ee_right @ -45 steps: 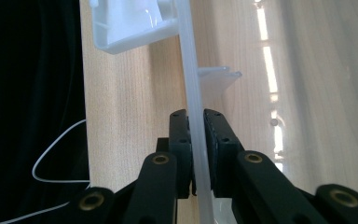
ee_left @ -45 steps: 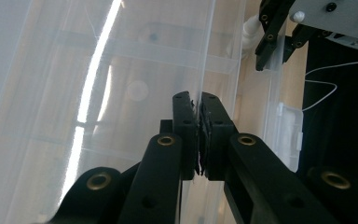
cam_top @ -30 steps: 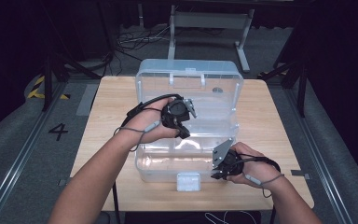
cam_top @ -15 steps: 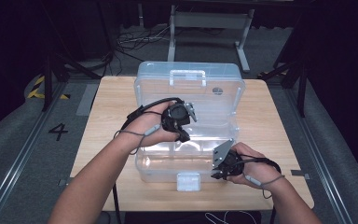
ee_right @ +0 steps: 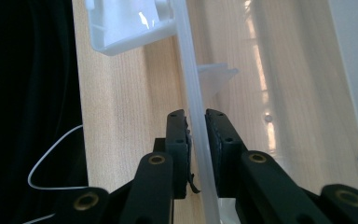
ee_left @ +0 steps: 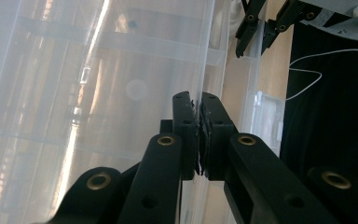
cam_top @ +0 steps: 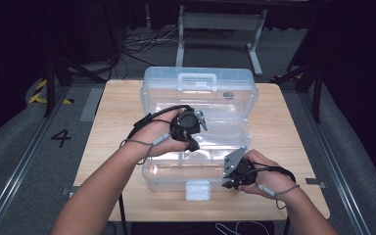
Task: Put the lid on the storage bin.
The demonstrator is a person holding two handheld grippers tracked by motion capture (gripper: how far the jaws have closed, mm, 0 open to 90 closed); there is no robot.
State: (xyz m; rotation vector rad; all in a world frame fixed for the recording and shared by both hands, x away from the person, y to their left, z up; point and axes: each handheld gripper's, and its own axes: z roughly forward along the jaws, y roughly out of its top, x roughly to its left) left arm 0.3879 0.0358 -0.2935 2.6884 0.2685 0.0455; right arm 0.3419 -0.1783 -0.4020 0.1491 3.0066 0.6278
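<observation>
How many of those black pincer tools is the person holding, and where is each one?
2. The left gripper is over the middle of the clear plastic box, jaws pinched on an inner wall. The right gripper is at the box's near right corner, jaws astride the front wall.

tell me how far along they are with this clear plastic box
Done: the clear box sits on the table with its lid swung open behind it. In hand: the left gripper is shut on a thin clear wall inside the box, and the right gripper straddles the front rim near the latch. Left: whichever comes next, closing or lifting; the latch hangs unfastened.
</observation>
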